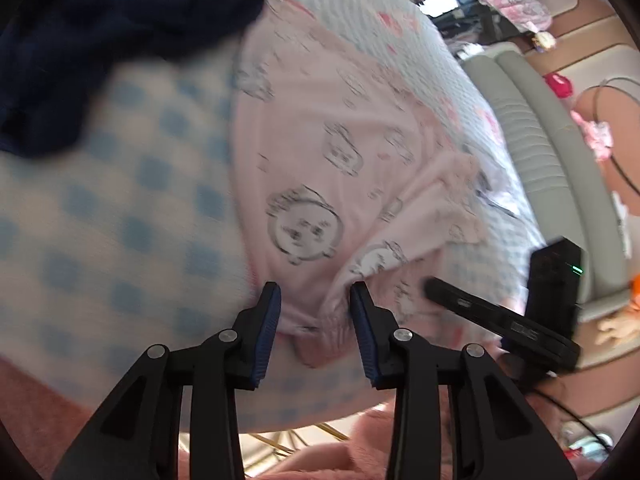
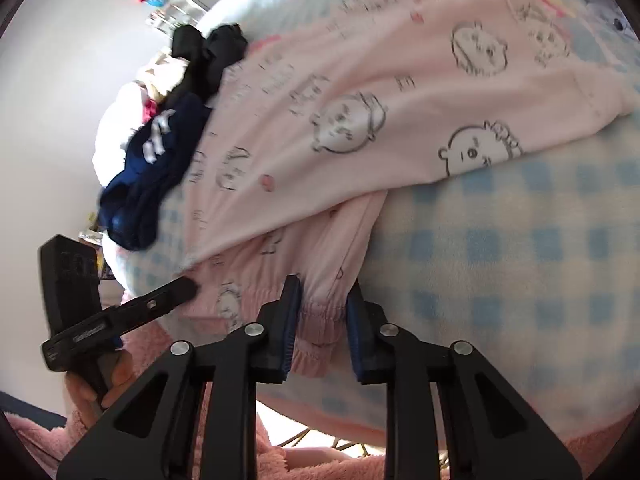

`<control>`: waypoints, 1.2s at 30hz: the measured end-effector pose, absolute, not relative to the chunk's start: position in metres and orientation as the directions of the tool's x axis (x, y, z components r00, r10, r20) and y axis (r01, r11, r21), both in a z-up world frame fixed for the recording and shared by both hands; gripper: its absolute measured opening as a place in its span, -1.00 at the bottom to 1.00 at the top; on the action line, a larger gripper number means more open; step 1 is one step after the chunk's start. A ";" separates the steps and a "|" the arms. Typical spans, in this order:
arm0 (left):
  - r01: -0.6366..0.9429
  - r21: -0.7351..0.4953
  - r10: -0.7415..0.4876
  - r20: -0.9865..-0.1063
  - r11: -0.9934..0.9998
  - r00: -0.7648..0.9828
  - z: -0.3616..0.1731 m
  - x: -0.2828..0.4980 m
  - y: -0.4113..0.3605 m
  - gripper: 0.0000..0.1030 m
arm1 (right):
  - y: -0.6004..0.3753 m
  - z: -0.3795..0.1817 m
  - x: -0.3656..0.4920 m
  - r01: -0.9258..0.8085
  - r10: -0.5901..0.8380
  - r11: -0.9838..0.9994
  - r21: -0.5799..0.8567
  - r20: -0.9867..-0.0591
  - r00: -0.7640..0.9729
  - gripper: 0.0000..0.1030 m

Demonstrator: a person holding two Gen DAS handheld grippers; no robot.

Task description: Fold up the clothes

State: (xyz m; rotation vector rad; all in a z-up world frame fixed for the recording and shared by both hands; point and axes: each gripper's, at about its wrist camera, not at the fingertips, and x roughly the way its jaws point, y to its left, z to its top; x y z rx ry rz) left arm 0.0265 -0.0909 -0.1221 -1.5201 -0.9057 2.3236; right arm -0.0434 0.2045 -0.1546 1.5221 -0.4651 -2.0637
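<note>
straddling pink pajama point(image 1: 320, 152) waistband, both grippers, left point(image 1: 316, 300) & right point(image 2: 323, 294), jaws open; no legible writing.

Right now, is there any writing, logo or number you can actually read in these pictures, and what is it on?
None can be read with certainty.
Pink pyjama garment: small printed characters among the cartoon faces, too blurred to read.
Navy garment: white marks, not legible as letters.
Left gripper body: raised marks, too dark to read.
Right gripper's side: a small label, too blurred.
</note>
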 end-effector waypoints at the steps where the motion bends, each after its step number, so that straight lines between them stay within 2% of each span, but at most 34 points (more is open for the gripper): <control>1: 0.156 -0.598 0.483 -0.752 -0.786 -0.448 -0.120 0.028 -0.094 -0.25 | 0.204 -0.155 -0.045 0.209 -0.601 -0.798 0.565 -0.767 -0.223 -0.51; 2: 0.163 -0.618 0.503 -0.743 -0.769 -0.442 -0.124 0.029 -0.096 -0.24 | 0.204 -0.156 -0.046 0.206 -0.604 -0.796 0.569 -0.766 -0.221 -0.47; 4: 0.182 -0.627 0.513 -0.745 -0.758 -0.426 -0.131 0.027 -0.095 -0.24 | 0.201 -0.169 -0.054 0.180 -0.599 -0.800 0.573 -0.779 -0.184 -0.26; 5: 0.191 -0.628 0.517 -0.748 -0.755 -0.416 -0.134 0.025 -0.092 -0.23 | 0.199 -0.177 -0.058 0.167 -0.601 -0.798 0.579 -0.781 -0.167 -0.25; 8: 0.157 -0.607 0.523 -0.767 -0.779 -0.373 -0.132 0.020 -0.077 -0.20 | 0.195 -0.183 -0.061 0.163 -0.572 -0.819 0.550 -0.803 -0.166 -0.31; 10: 0.134 -0.581 0.504 -0.781 -0.803 -0.370 -0.130 0.018 -0.074 -0.22 | 0.193 -0.175 -0.054 0.194 -0.552 -0.832 0.520 -0.811 -0.194 -0.60; 11: 0.138 -0.587 0.506 -0.776 -0.798 -0.377 -0.131 0.017 -0.074 -0.25 | 0.192 -0.171 -0.050 0.209 -0.543 -0.837 0.505 -0.814 -0.207 -0.65; 12: 0.141 -0.593 0.508 -0.771 -0.793 -0.384 -0.131 0.017 -0.074 -0.39 | 0.195 -0.167 -0.047 0.214 -0.549 -0.834 0.509 -0.806 -0.221 -0.70; 13: 0.144 -0.599 0.511 -0.766 -0.788 -0.391 -0.131 0.017 -0.073 -0.62 | 0.197 -0.162 -0.044 0.219 -0.555 -0.830 0.513 -0.798 -0.234 -0.73; 16: 0.113 -0.615 0.529 -0.746 -0.780 -0.406 -0.119 0.018 -0.071 -0.76 | 0.208 -0.143 -0.036 0.217 -0.582 -0.813 0.540 -0.766 -0.272 -0.77; 18: 0.081 -0.604 0.530 -0.749 -0.793 -0.396 -0.104 0.018 -0.063 -0.77 | 0.209 -0.125 -0.030 0.238 -0.587 -0.810 0.537 -0.753 -0.298 -0.77; 22: 0.031 -0.578 0.516 -0.749 -0.815 -0.416 -0.080 0.020 -0.055 -0.77 | 0.210 -0.136 -0.029 0.195 -0.557 -0.830 0.522 -0.786 -0.269 -0.74; 26: 0.116 -0.558 0.509 -0.810 -0.822 -0.290 -0.123 0.013 -0.062 -0.66 | 0.211 -0.148 -0.028 0.153 -0.527 -0.850 0.504 -0.816 -0.238 -0.64; 29: 0.125 -0.594 0.542 -0.786 -0.794 -0.297 -0.132 0.018 -0.065 -0.46 | 0.212 -0.156 -0.027 0.123 -0.504 -0.863 0.489 -0.836 -0.215 -0.60; 31: 0.112 -0.601 0.542 -0.775 -0.792 -0.325 -0.128 0.020 -0.067 -0.23 | 0.213 -0.143 -0.026 0.152 -0.486 -0.874 0.462 -0.833 -0.263 -0.50; 33: 0.109 -0.618 0.559 -0.762 -0.779 -0.329 -0.130 0.018 -0.067 -0.18 | 0.212 -0.134 -0.028 0.179 -0.488 -0.873 0.454 -0.824 -0.288 -0.49; 36: 0.132 -0.667 0.606 -0.729 -0.733 -0.319 -0.151 0.012 -0.069 -0.03 | 0.208 -0.142 -0.035 0.186 -0.527 -0.849 0.495 -0.815 -0.240 -0.29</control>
